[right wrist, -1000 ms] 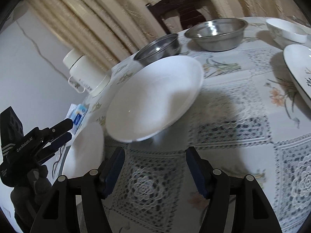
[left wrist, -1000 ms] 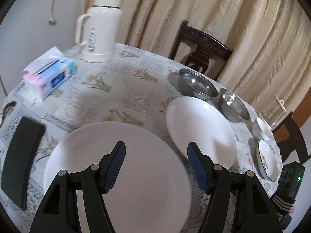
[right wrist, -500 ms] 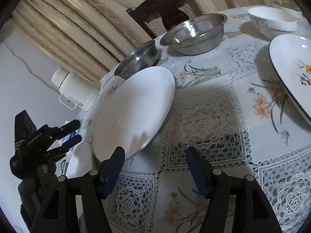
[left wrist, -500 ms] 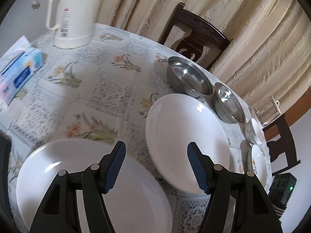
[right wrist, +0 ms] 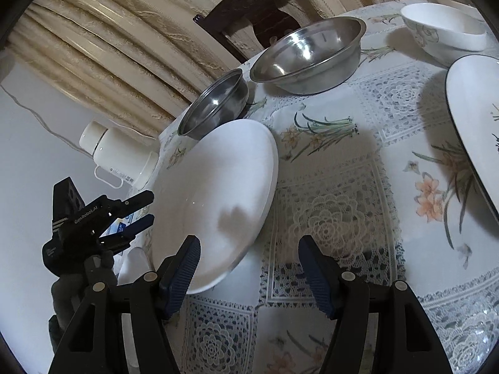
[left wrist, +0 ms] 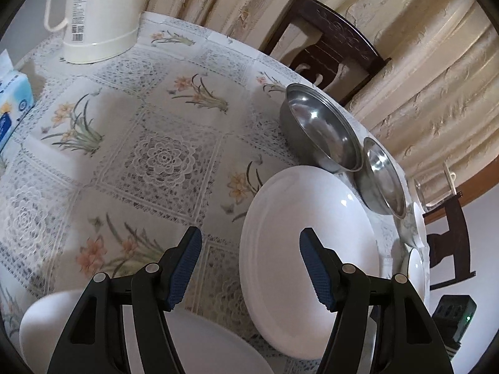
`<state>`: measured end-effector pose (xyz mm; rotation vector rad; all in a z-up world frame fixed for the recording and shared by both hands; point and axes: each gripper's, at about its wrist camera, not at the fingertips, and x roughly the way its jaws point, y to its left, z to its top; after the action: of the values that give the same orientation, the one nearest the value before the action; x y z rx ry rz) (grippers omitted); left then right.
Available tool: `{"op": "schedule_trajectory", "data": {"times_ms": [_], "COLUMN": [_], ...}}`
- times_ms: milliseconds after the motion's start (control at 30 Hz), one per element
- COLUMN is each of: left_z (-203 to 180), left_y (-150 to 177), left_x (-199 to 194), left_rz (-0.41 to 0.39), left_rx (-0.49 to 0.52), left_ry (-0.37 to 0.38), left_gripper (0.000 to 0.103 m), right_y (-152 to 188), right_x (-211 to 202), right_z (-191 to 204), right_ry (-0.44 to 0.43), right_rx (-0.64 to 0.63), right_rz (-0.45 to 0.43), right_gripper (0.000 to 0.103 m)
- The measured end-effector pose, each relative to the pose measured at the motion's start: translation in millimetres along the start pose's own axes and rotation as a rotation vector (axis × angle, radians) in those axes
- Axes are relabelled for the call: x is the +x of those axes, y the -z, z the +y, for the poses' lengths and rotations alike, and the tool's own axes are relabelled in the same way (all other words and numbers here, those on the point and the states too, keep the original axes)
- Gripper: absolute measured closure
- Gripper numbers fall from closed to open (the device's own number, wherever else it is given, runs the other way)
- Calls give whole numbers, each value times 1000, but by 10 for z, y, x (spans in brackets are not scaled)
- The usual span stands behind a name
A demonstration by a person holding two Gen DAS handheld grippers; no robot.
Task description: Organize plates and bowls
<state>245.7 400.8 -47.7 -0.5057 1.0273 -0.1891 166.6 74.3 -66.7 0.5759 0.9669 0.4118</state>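
Readable writing: the body of the left gripper (right wrist: 137,215), at lower left of the right wrist view, carries the white word "GenRobot.AI". The cream thermos (left wrist: 99,15), upper left of the left wrist view, bears a white label with a red mark and a barcode; its text is too small to read. The tissue pack (left wrist: 14,103) at the left edge shows blue printing that cannot be read.

Left wrist view, left to right: a large white plate (left wrist: 124,336) lies flat at bottom left, beneath the left gripper (left wrist: 249,268), whose jaws stand wide apart and hold nothing. A second white plate (left wrist: 308,249) lies flat at lower centre-right; the right blue pad (left wrist: 315,274) appears in front of it. Above it, a large steel bowl (left wrist: 321,131) sits upright, mouth up, with a smaller steel bowl (left wrist: 383,180) just beside it on the right.

Right wrist view, left to right: the white plate (right wrist: 215,205) occupies centre-left. The right gripper (right wrist: 248,271) is spread wide and empty; its left pad (right wrist: 184,268) overlaps the plate's lower rim. Contact cannot be confirmed. Toward the right: a white ceramic bowl (right wrist: 443,34) at upper right, and a dark-rimmed decorated plate (right wrist: 474,118) at the right edge.

Surface: a round table (right wrist: 336,193) under a floral lace-pattern cloth. Room: beige curtains (left wrist: 421,78), a dark wooden chair (left wrist: 330,43), white wall.
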Motion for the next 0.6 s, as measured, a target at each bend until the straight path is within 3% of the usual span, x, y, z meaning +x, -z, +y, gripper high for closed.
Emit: {"op": "schedule_trajectory", "data": {"times_ms": [600], "left_z": [-72], "left_y": [-116], "left_x": [322], "left_rz": [52], "left_rx": [2], "left_ry": [26], "left_gripper": [39], "right_y": [-186], "right_x": [223], "right_z": [41], "right_ry": [0], "right_rx": [-10], "right_rz": [15], "right_gripper": [34]}}
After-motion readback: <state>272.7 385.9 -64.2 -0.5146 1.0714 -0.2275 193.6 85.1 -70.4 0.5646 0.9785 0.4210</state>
